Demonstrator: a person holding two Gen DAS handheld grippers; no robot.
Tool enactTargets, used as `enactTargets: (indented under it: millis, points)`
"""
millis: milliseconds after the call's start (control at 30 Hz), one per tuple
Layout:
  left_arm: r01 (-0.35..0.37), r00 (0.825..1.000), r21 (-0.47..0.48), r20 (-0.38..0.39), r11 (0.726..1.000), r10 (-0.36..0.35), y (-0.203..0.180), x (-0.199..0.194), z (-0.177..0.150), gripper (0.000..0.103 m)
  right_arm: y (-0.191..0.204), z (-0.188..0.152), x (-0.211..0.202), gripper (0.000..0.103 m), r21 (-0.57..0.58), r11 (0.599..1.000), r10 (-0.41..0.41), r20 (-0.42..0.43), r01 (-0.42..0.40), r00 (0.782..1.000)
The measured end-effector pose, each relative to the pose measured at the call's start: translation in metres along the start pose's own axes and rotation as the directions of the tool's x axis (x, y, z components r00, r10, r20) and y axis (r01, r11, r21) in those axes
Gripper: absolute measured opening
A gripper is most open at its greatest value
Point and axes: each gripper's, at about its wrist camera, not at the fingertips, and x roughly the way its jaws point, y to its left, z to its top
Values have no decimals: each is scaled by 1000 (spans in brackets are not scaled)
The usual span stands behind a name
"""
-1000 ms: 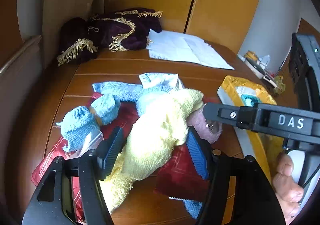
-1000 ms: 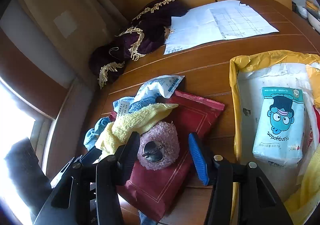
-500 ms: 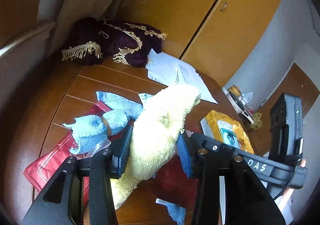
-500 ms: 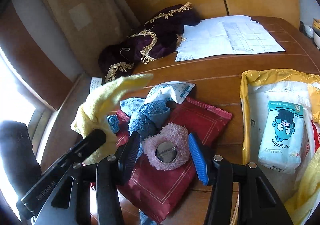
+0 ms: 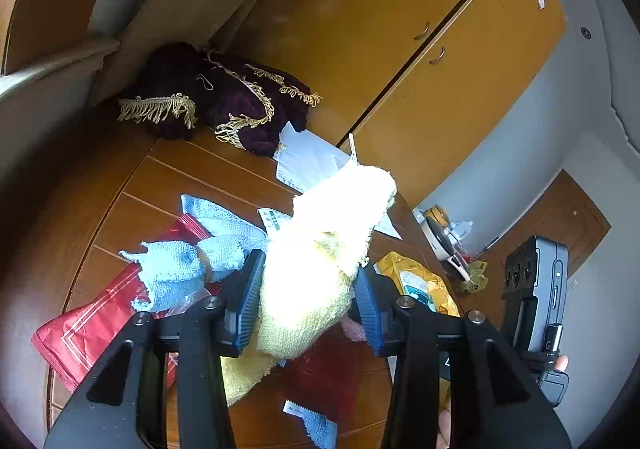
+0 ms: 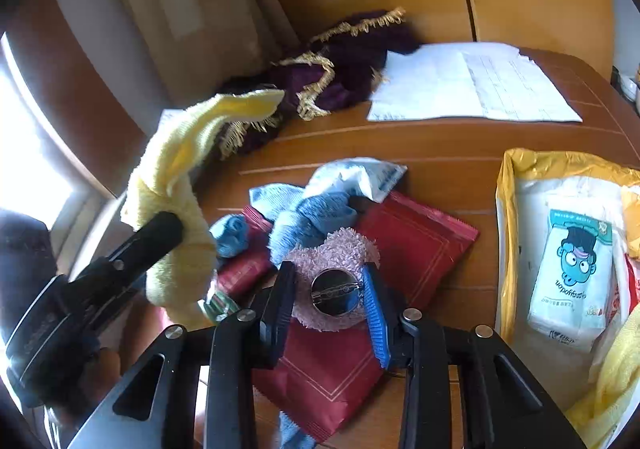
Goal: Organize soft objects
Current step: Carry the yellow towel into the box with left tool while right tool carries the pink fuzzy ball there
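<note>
My left gripper (image 5: 306,305) is shut on a yellow towel (image 5: 320,249) and holds it in the air above the table; in the right wrist view the same towel (image 6: 180,169) drapes over that gripper (image 6: 160,233). A blue towel (image 5: 180,269) lies crumpled on a red foil bag (image 5: 88,325). My right gripper (image 6: 328,305) is low over the red bag (image 6: 416,233), its jaws pressed on both sides of a pink fluffy puff (image 6: 340,249) with a round metal pin back. More blue towel (image 6: 312,213) lies just behind the puff.
An open yellow bag (image 6: 506,209) at the right holds a tissue pack (image 6: 572,269) and another yellow cloth. A white plastic packet (image 6: 360,177) lies past the blue towel. A purple fringed cloth (image 6: 348,61) and paper sheets (image 6: 472,89) lie at the table's far side, before wooden cupboards (image 5: 400,49).
My left gripper closed on the yellow towel and lifted it up off the pile. My right gripper's fingers drew in around the pink puff.
</note>
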Motion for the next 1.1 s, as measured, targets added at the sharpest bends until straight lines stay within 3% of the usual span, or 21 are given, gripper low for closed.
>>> enactTargets:
  millis: [267, 433, 600, 667, 867, 1000, 1100]
  points:
    - [47, 999, -44, -6, 998, -48, -7, -5, -3, 41, -19, -9, -54, 33, 48, 984, 166, 76, -170, 983]
    - [139, 989, -40, -44, 989, -141, -53, -9, -16, 41, -45, -23, -88, 33, 48, 982, 173, 124, -180, 977]
    - [228, 965, -16, -130, 974, -228, -115, 5, -26, 41, -81, -24, -124, 33, 57, 987, 137, 206, -152, 969]
    - [269, 946, -41, -175, 962, -272, -132, 16, -27, 41, -95, -19, -135, 33, 63, 990, 106, 230, -123, 967]
    - [301, 901, -133, -284, 944, -327, -167, 69, -29, 41, -145, 9, -140, 33, 109, 993, 25, 239, -53, 971]
    - [252, 887, -143, -361, 957, -288, -169, 107, -44, 41, -176, 13, -118, 33, 189, 981, -3, 217, -39, 976]
    - [180, 879, -132, -423, 975, -220, -161, 129, -64, 41, -189, 8, -98, 33, 228, 974, -39, 163, 1, 986]
